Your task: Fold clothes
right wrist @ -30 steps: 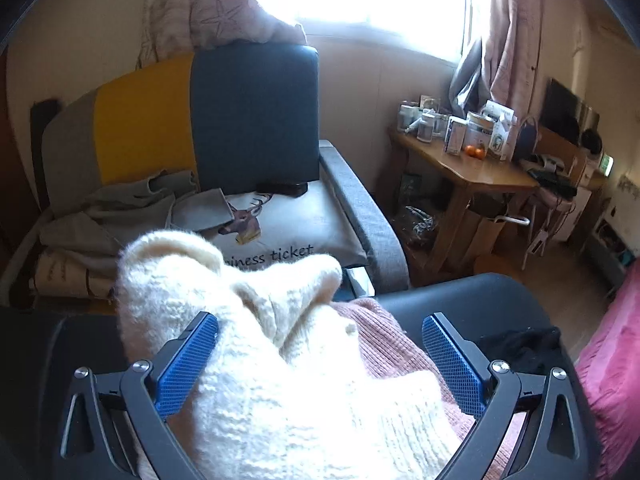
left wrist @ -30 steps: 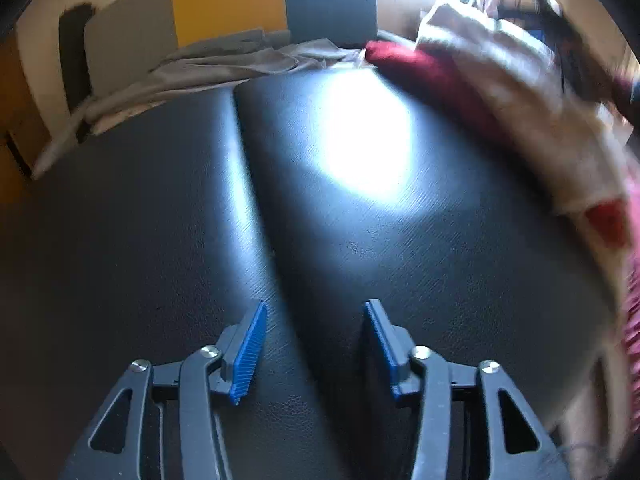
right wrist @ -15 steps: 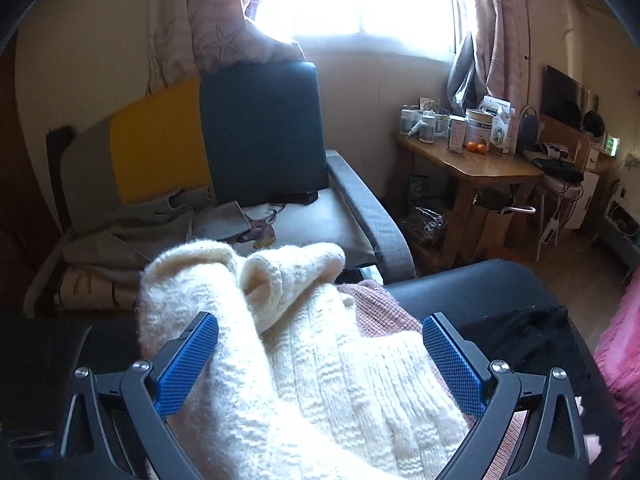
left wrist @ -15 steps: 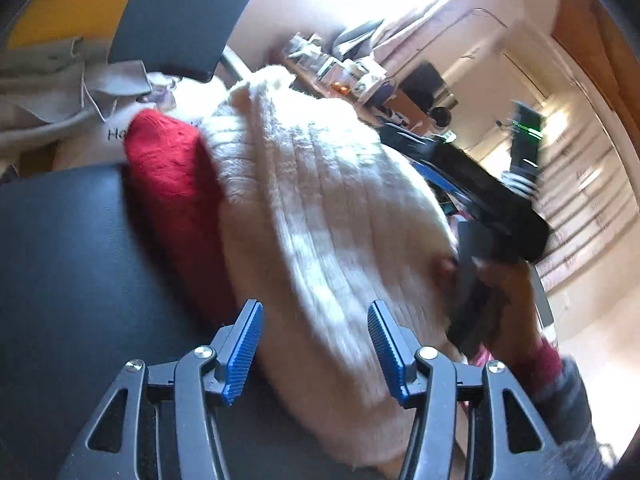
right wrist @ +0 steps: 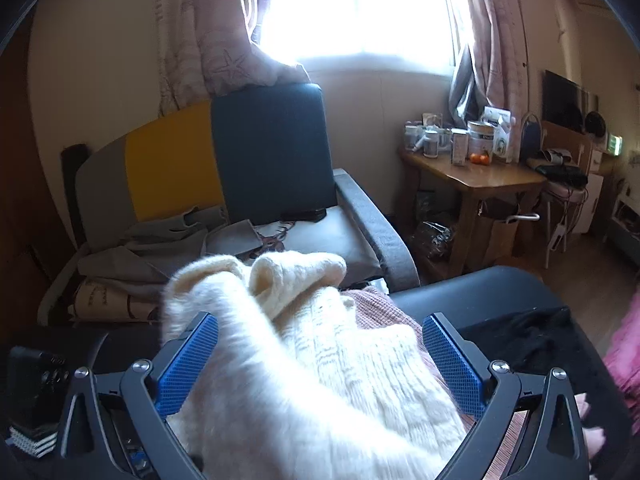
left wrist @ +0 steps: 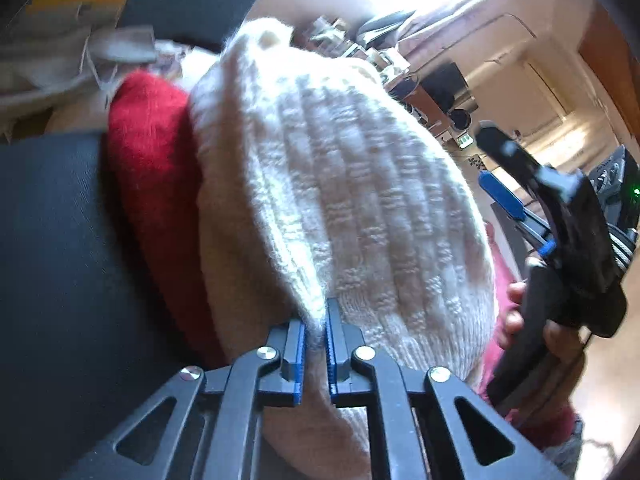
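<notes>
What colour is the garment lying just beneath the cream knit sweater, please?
Red, a fuzzy red garment under the cream knit sweater; clearest in the left wrist view.

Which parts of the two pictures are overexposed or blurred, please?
Right wrist view: the window is blown out to white, and the near fold of the cream sweater is soft. Left wrist view: the top right corner is washed out, the right gripper is slightly smeared, and the red garment lacks detail.

A cream-white ribbed knit sweater [left wrist: 340,184] lies over a bright red garment [left wrist: 152,184] on a black surface [left wrist: 48,260]. Both grippers have black frames with blue textured pads [right wrist: 452,360]. Behind stands an armchair [right wrist: 264,152] with grey, yellow and dark blue panels.
</notes>
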Demonstrator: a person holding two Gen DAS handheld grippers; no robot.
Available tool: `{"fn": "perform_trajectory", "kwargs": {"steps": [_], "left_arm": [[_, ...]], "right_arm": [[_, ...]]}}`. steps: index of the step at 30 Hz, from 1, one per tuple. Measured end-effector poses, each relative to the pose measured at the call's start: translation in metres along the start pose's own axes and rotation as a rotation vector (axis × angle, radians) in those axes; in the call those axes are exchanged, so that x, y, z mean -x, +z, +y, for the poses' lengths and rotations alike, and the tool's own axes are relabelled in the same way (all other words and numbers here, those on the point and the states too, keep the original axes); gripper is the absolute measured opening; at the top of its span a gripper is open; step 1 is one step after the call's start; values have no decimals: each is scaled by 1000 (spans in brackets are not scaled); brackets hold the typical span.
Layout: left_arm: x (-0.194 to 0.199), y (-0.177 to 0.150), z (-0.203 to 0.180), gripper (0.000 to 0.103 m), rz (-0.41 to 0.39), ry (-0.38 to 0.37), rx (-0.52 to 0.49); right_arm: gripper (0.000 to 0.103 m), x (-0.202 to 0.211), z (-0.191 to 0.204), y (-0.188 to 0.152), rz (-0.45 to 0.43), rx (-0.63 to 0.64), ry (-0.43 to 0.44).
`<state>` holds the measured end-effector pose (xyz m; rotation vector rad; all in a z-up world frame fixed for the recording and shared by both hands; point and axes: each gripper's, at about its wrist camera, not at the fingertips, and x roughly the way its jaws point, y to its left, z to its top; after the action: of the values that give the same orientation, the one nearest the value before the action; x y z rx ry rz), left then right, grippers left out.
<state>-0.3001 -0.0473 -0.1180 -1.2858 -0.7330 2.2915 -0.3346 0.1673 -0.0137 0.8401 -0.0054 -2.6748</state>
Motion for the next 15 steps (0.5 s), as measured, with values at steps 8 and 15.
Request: {"fn": "perform_trajectory", "kwargs": {"steps": [8,15], "left_arm": [[41,3,-15,5,-105,31,-90],[92,-37,-28,5,-149,16,-119]], "right_arm": [[103,58,-21,-43,137,56,-2],[3,68,-25,-74,232,45,-208]]}}
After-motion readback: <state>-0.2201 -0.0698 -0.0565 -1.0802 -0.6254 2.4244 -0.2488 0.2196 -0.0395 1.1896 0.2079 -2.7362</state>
